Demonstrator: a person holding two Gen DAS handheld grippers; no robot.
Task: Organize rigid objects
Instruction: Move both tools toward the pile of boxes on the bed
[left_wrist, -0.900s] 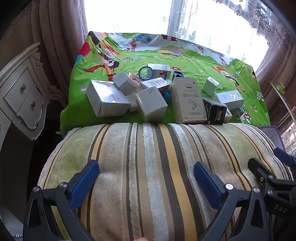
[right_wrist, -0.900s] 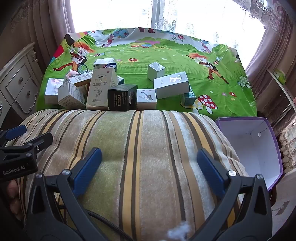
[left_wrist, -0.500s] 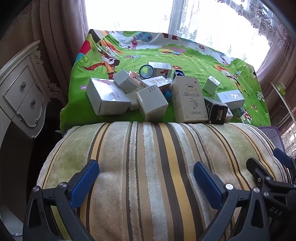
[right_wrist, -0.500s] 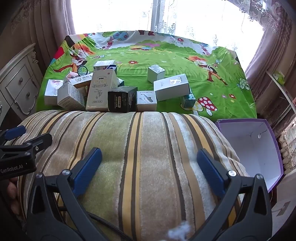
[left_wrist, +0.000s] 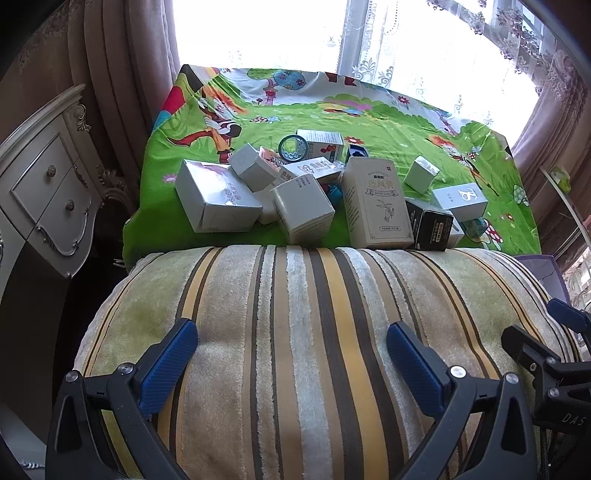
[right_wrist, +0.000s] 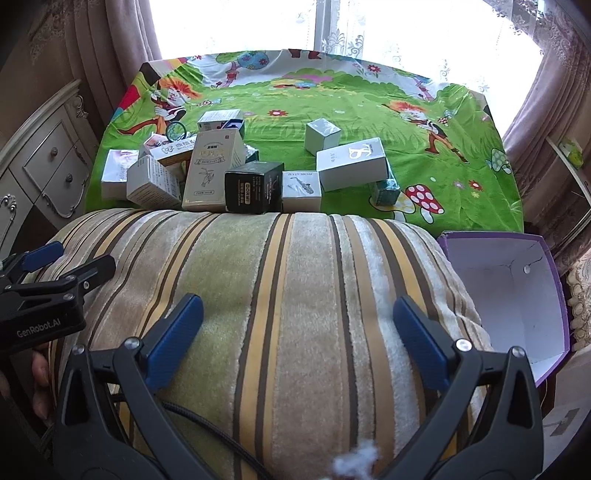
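L gripper (left_wrist: 291, 354) and R gripper (right_wrist: 297, 332) both hang over the striped cushion (left_wrist: 314, 332), jaws wide apart, nothing between them.

Only the R wrist view shows the purple box (right_wrist: 517, 295) w/ its white inside, open, beside the cushion's right edge and below the near right corner of the green cartoon sheet (right_wrist: 369, 110); the L view catches just a sliver of purple. R view also shows the small saxophone-print box (right_wrist: 301, 190) in full, the L gripper's body at far left and a bit of a hand (right_wrist: 40, 373) under it. L view shows more of the white dresser (left_wrist: 48, 192) off the sheet's left edge, and the R gripper's finger at its right edge.

Boxes: a cluster along the sheet's near edge, mostly toward the left corner. Approx 13 cartons counted across both views, some overlap so not exact. Incl 1 tall cream box (left_wrist: 376, 203) upright, 1 black box (right_wrist: 253, 188) touching its right side, 1 wide white box (right_wrist: 351, 164) w/ a logo, 1 small white cube (right_wrist: 322, 137) apart from the pile, 1 teal carton (right_wrist: 386, 190), 1 round glass jar (left_wrist: 293, 148) at the pile's back.

Vs earlier frames: boxes lie the same; both views sit slightly further from the sheet, jaws same spread.
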